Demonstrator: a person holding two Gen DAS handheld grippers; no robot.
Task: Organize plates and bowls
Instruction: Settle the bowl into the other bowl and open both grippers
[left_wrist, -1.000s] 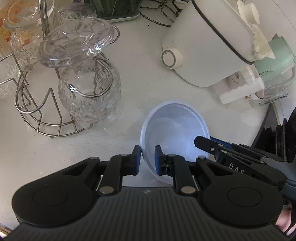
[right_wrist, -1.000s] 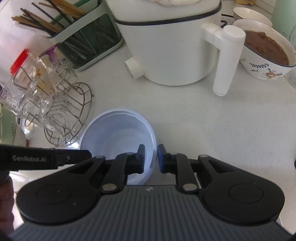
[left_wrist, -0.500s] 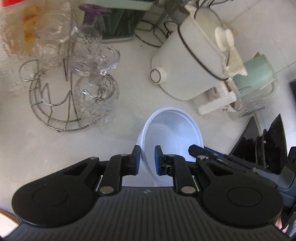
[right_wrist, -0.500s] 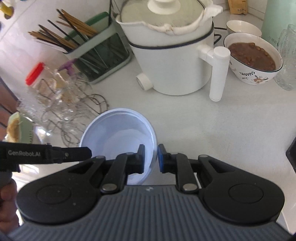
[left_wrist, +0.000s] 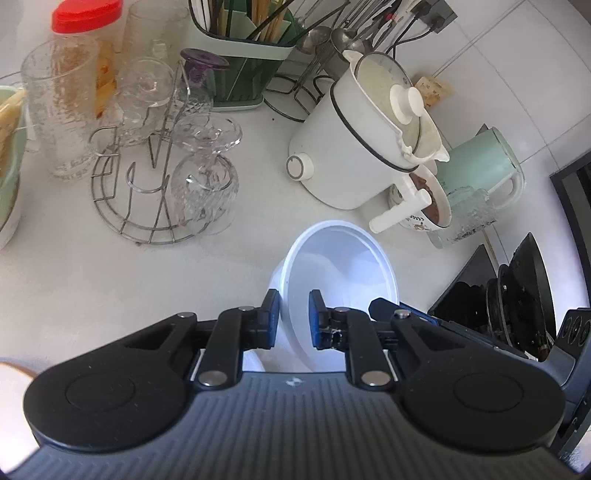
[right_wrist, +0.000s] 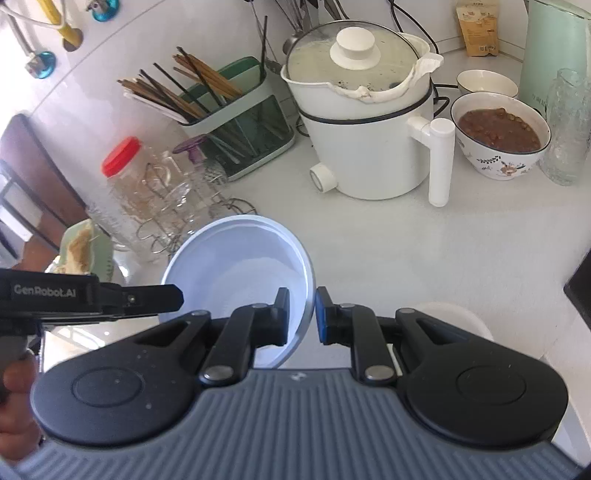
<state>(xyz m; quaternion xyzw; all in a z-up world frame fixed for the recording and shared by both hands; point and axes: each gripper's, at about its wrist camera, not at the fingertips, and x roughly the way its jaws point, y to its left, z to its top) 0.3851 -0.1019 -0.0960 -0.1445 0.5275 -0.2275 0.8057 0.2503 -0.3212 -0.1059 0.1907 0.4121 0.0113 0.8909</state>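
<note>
A white plastic bowl (left_wrist: 340, 269) hangs tilted above the pale counter, gripped from two sides. My left gripper (left_wrist: 293, 317) is shut on its near rim, one pad inside and one outside. In the right wrist view the same bowl (right_wrist: 236, 266) has my right gripper (right_wrist: 301, 314) shut on its right rim. The left gripper (right_wrist: 162, 295) reaches in from the left, with a hand behind it. The right gripper's tip (left_wrist: 384, 308) shows at the bowl's right edge in the left wrist view.
Behind the bowl stand a white electric pot (right_wrist: 365, 147), a bowl of brown food (right_wrist: 498, 136), a green kettle (left_wrist: 480, 170) and a wire rack of glasses (left_wrist: 162, 184). A chopstick holder (right_wrist: 236, 122) stands at the back. A black stove (left_wrist: 517, 295) lies to the right.
Both grippers have risen and drawn back with the bowl held between them. The counter and its things now look smaller and farther off, and more of the back wall shows.
</note>
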